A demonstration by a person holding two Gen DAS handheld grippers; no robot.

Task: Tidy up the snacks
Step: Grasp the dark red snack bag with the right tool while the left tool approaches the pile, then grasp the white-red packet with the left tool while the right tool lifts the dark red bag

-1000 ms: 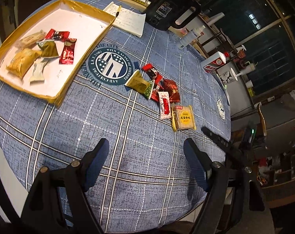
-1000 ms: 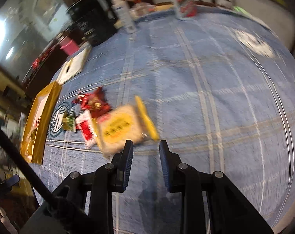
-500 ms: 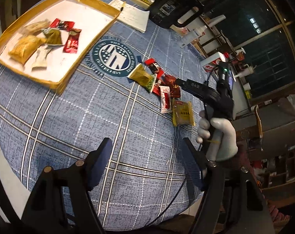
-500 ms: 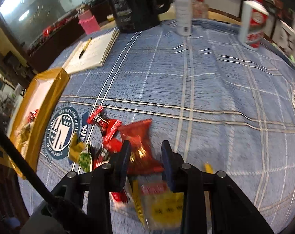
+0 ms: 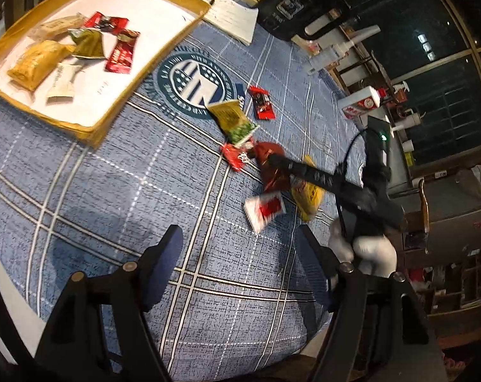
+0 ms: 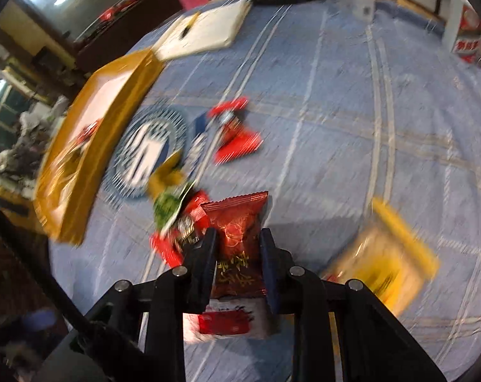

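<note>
Loose snack packets lie mid-table on the blue plaid cloth. My right gripper (image 6: 237, 234) is closing on a dark red packet (image 6: 240, 219), which fills the gap between its fingers. The left wrist view shows that gripper (image 5: 272, 159) reaching in from the right onto the dark red packet (image 5: 273, 175). Beside it lie a yellow packet (image 5: 308, 200), a white-and-red packet (image 5: 264, 210), a green packet (image 5: 242, 132) and small red ones (image 5: 261, 103). A yellow-rimmed tray (image 5: 90, 127) at the far left holds several packets. My left gripper (image 5: 238, 235) hovers open and empty over bare cloth.
A black kettle (image 5: 288, 9), an open notebook (image 5: 230, 16), a white bottle (image 5: 329, 54) and a red-and-white box (image 5: 361, 103) stand along the far side. The table's near edge runs just below my left gripper. A gloved hand (image 5: 371, 251) holds the right gripper.
My right gripper swept left from the yellow packet to the dark red one, which now sits between its fingers. The white-and-red and yellow packets shifted. My left gripper sank slightly.
</note>
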